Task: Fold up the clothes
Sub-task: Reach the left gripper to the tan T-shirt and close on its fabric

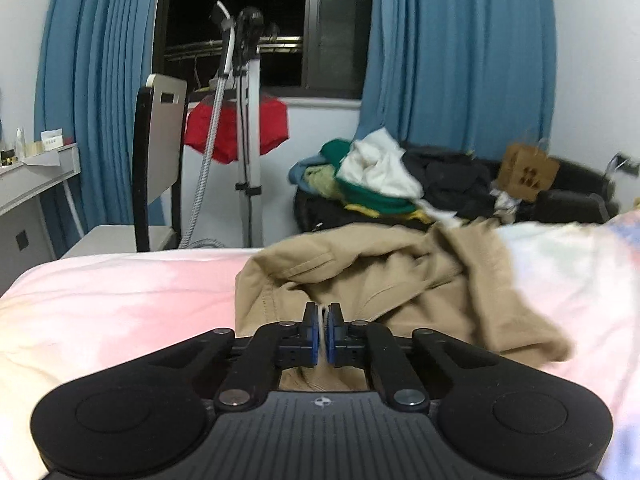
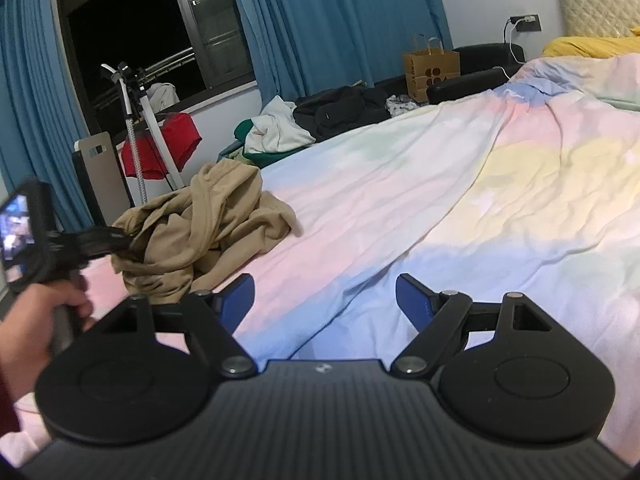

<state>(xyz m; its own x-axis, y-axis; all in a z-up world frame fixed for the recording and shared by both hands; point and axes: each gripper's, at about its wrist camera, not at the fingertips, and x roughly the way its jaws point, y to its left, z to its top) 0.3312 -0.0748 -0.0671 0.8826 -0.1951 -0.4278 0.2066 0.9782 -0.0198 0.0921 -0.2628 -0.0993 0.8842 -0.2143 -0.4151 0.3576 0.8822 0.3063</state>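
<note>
- My left gripper (image 1: 323,320) is pinched tight on an edge of the tan garment (image 1: 384,284); a thin strip of pale cloth shows between the 2 blue pads, so I judge it has a real bite, not just a brush against the fabric.
- My right gripper (image 2: 325,300) stands wide, its 2 fingers well apart with nothing between them, hovering over the bare pastel bedspread (image 2: 460,184).
- The tan garment sits in a crumpled heap near the left edge of the bed, bunched and overlapping itself, not flat and not folded. In the right wrist view my left hand (image 2: 36,316) and its tool reach into the heap's left side.
- It looks like soft knit or brushed cotton: limp and light. I expect it to drape and sag from any single hold, so 1 grip alone will only drag the bundle along.
- A ribbed band or hem shows along the raised ridge of the heap (image 2: 224,184). I would take hold on such a stitched edge, since it is thicker and less likely to slip from the pads than a single loose layer.
- Which part of the garment my left gripper has, hem, cuff or collar, I cannot tell from here.
- A separate pile of clothes (image 2: 280,128) lies beyond the bed, apart from the tan one.
</note>
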